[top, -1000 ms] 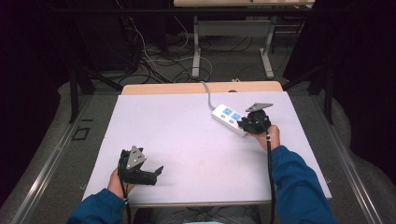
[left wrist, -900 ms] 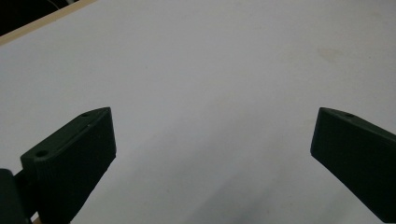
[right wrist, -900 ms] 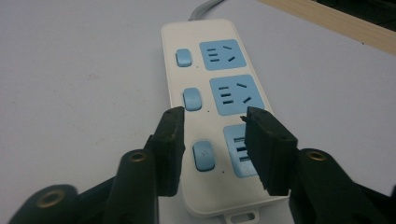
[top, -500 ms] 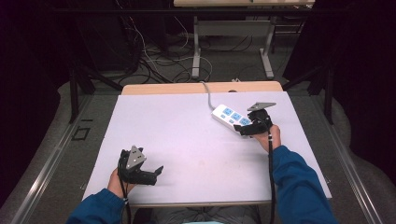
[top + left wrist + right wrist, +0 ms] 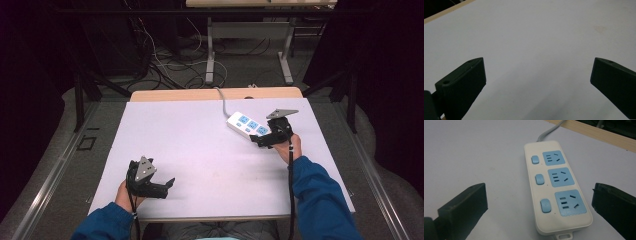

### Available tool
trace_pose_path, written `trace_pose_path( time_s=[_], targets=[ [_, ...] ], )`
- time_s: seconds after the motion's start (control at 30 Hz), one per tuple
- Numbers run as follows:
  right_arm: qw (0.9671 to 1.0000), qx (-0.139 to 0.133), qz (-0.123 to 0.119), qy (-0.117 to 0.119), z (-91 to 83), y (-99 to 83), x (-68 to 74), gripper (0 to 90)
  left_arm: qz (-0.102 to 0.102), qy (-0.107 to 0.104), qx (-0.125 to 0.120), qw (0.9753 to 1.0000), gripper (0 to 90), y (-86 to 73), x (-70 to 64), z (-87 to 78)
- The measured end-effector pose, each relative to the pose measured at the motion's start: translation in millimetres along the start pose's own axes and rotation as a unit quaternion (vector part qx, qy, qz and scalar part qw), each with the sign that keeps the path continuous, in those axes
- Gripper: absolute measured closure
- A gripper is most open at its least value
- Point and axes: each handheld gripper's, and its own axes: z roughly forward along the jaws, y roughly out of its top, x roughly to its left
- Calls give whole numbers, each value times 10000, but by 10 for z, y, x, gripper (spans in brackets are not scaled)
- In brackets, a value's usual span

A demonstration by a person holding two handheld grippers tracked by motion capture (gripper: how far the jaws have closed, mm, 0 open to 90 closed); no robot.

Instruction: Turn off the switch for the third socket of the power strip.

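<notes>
The white power strip (image 5: pixel 556 187) lies flat at about two o'clock on the white table (image 5: pixel 200 140), its grey cord (image 5: pixel 222 102) running off the far edge. The right gripper (image 5: pixel 261 140) straddles its near end, jaws spread wide and empty; closing there might skid it or press a blue switch (image 5: pixel 545 205). The left gripper (image 5: pixel 162 186) idles at seven o'clock, jaws apart.
</notes>
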Motion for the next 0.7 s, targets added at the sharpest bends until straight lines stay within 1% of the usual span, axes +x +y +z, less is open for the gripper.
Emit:
trace_pose_path(
  time_s=[0.17, 0.23, 0.27, 0.43, 0.47, 0.5, 0.6, 0.63, 0.7],
  targets=[
    [10000, -30, -13, 55, -47, 4, 18, 0, 12, -9, -3, 10000, 1, 4, 2, 3],
    [10000, -33, 26, 75, -66, 4, 30, 0, 12, -14, -6, 10000, 1, 5, 3, 2],
    [10000, -33, -16, 87, -77, 1, 28, 0, 8, -23, -3, 10000, 1, 5, 4, 0],
    [9999, -79, 36, 116, -156, -14, 73, 0, 2, 11, -23, 10000, 1, 2, 4, -4],
    [9999, -85, 9, 118, -176, -18, 76, 0, 4, 11, -28, 10000, 1, 2, 4, -3],
    [9999, -79, 5, 118, -194, -22, 86, 0, -17, -34, -17, 10000, 1, 1, 1, -3],
    [9999, -99, -43, 114, -233, -37, 117, 0, -14, -18, -25, 10000, 1, 4, 3, -2],
    [9999, -102, -32, 123, -241, -41, 128, 0, -50, -42, -27, 10000, 1, 3, 0, 0],
    [9999, -100, -35, 122, -254, -49, 149, 0, -7, -21, -21, 10000, 1, 8, 10, -4]
  ],
)
